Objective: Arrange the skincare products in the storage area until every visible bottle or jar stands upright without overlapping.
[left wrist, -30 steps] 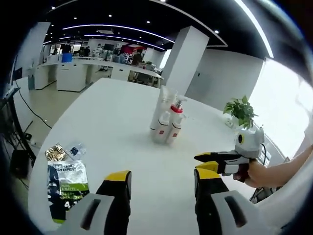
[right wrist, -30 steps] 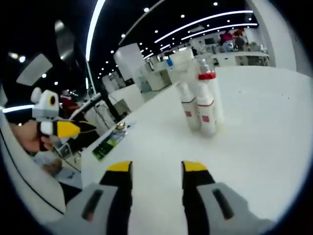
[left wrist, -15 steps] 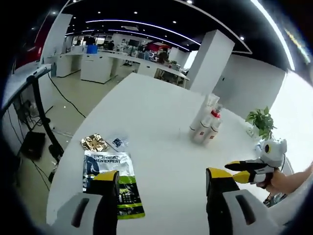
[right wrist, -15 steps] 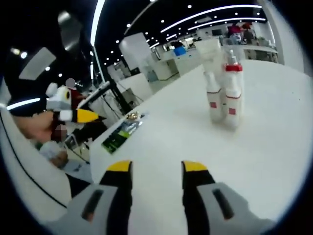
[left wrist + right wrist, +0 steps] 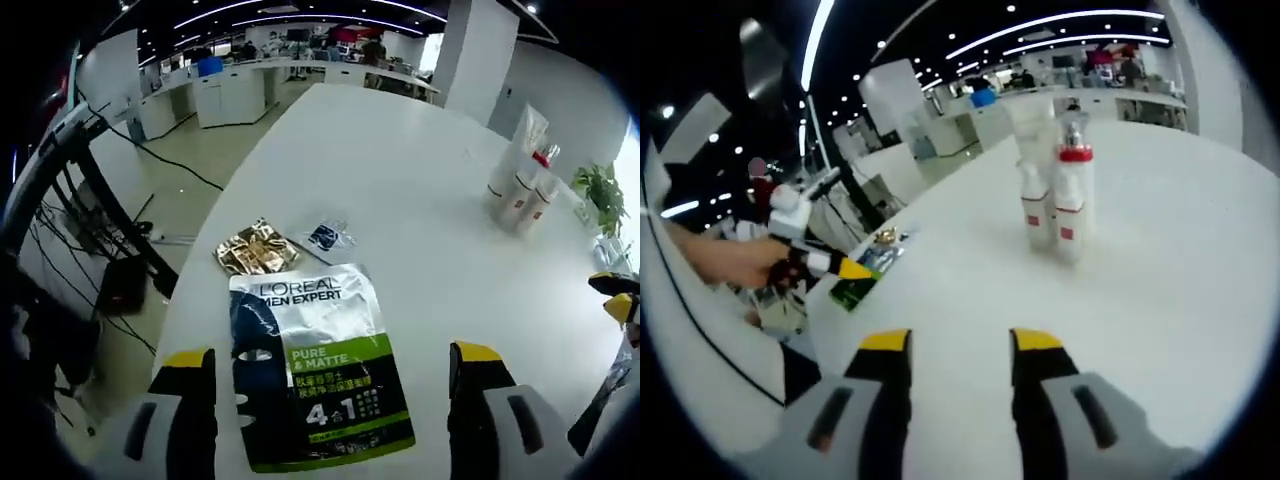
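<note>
Three white skincare containers (image 5: 520, 185) stand upright in a tight cluster at the far right of the white table (image 5: 400, 150). The right gripper view shows them as a tall tube (image 5: 1037, 125), a small bottle (image 5: 1037, 212) and a red-collared pump bottle (image 5: 1071, 205). My left gripper (image 5: 331, 365) hangs wide open over a flat black-and-green face-mask sachet (image 5: 315, 345). My right gripper (image 5: 960, 343) is open above bare table, short of the bottles. In that view, a hand holds the left gripper (image 5: 828, 264) low at the table's left edge.
A gold sachet (image 5: 256, 248) and a small blue sachet (image 5: 325, 237) lie just beyond the mask sachet, close to the table's edge. A potted plant (image 5: 598, 192) stands past the bottles. The right gripper's yellow tip (image 5: 615, 296) shows at the right. Desks and floor cables lie beyond the table.
The left gripper has swung away from the bottles and down over the mask sachet, its jaws spreading wider. The right gripper has stayed open and barely shifted.
</note>
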